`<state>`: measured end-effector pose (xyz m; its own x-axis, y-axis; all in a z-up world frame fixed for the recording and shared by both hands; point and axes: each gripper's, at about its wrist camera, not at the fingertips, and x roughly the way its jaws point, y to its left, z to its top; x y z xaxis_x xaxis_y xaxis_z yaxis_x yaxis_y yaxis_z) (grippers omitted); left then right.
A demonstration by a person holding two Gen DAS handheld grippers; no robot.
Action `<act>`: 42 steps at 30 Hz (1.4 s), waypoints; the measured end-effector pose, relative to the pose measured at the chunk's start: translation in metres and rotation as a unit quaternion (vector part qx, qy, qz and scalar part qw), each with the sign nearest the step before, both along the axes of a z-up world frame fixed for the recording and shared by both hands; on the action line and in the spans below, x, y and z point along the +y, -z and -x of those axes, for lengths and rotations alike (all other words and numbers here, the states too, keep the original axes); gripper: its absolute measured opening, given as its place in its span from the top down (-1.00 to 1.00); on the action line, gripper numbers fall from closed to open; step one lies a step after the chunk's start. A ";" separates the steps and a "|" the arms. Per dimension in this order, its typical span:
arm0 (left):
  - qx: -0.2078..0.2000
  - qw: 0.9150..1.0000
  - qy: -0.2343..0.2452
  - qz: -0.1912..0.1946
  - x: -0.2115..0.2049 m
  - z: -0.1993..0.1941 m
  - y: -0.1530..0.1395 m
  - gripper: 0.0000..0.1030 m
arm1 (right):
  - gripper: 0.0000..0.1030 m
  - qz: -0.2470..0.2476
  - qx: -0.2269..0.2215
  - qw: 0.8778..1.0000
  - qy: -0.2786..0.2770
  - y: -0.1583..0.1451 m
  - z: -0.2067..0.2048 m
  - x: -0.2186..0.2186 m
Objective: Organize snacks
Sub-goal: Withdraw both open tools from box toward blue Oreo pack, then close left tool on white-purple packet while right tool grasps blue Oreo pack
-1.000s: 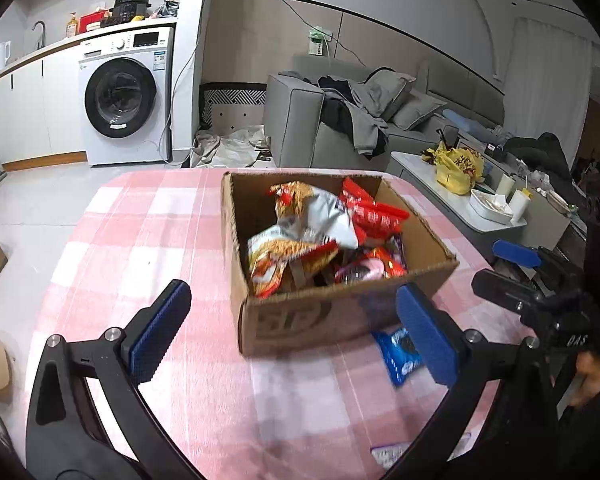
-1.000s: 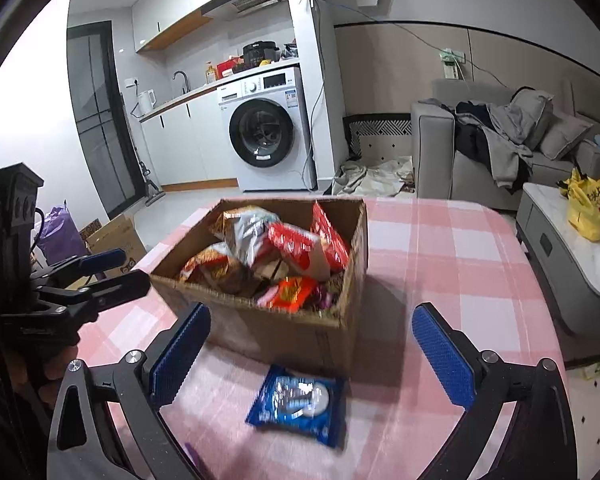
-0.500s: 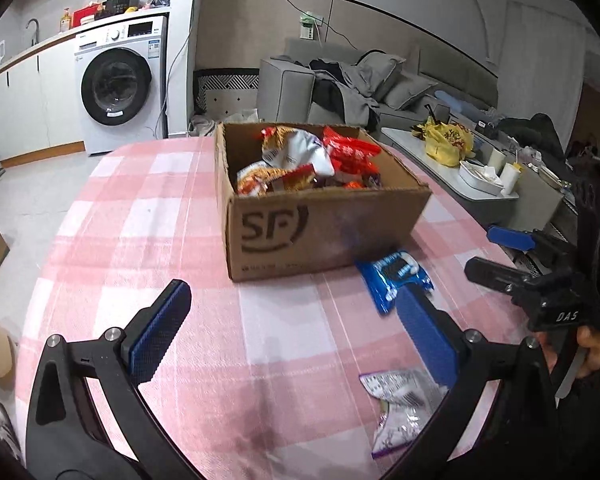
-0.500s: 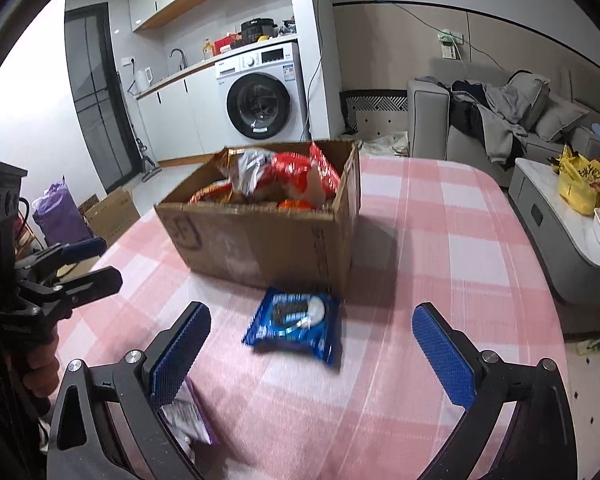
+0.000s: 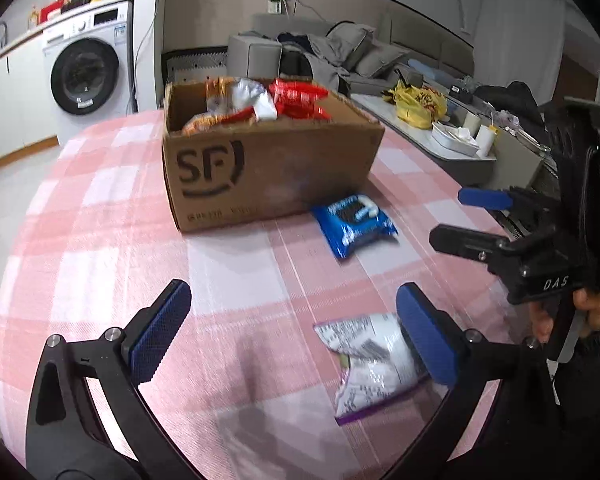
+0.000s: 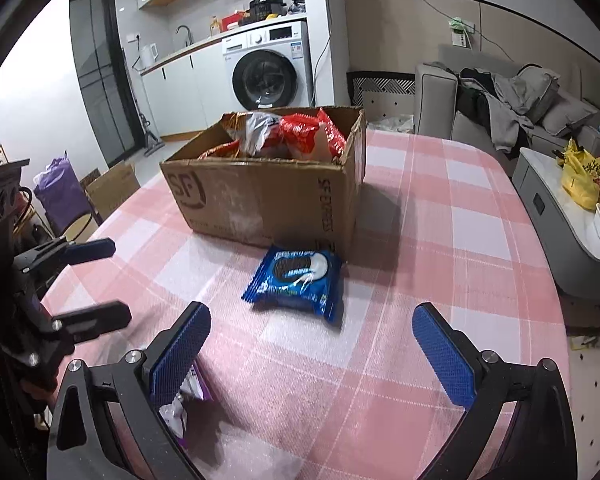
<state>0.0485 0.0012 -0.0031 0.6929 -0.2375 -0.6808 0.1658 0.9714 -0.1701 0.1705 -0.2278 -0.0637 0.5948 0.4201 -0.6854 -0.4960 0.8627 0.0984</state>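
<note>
Pink checked cloth covers the bench [image 5: 100, 208], where an open box [image 5: 260, 172] is seen stuffed with snack bags. Compared with a second ago, both cameras are found lower and farther back from the box, so that two loose packets are now brought into view. From this it is judged that packing is nearly done and these two are left to be collected. A blue cookie pack [image 6: 296, 280] is laid just in front of the box. A silver pouch [image 5: 372, 360] is laid nearer than that, touching or just under one pad of the left claw [image 5: 296, 336]. Both the left claw and the right claw [image 6: 312, 352] are held wide apart, and nothing is gripped by either.
</note>
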 end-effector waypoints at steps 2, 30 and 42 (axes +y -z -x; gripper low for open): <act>0.012 1.000 0.010 0.013 -0.001 0.002 0.006 -0.98 | -0.99 0.006 0.001 1.000 -0.006 0.001 0.001 0.001; 0.090 0.986 0.127 0.068 -0.047 -0.004 0.050 -0.12 | -0.99 0.013 0.018 1.000 -0.002 0.016 -0.006 0.003; 0.059 0.991 0.103 0.066 -0.025 -0.003 0.034 0.10 | -0.99 0.015 0.026 1.000 0.000 0.023 -0.009 0.006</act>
<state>0.0513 -0.0241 -0.0375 0.5381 -0.4573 -0.7080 0.3292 0.8873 -0.3229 0.1794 -0.2219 -0.0863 0.5585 0.3994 -0.7270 -0.4908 0.8657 0.0985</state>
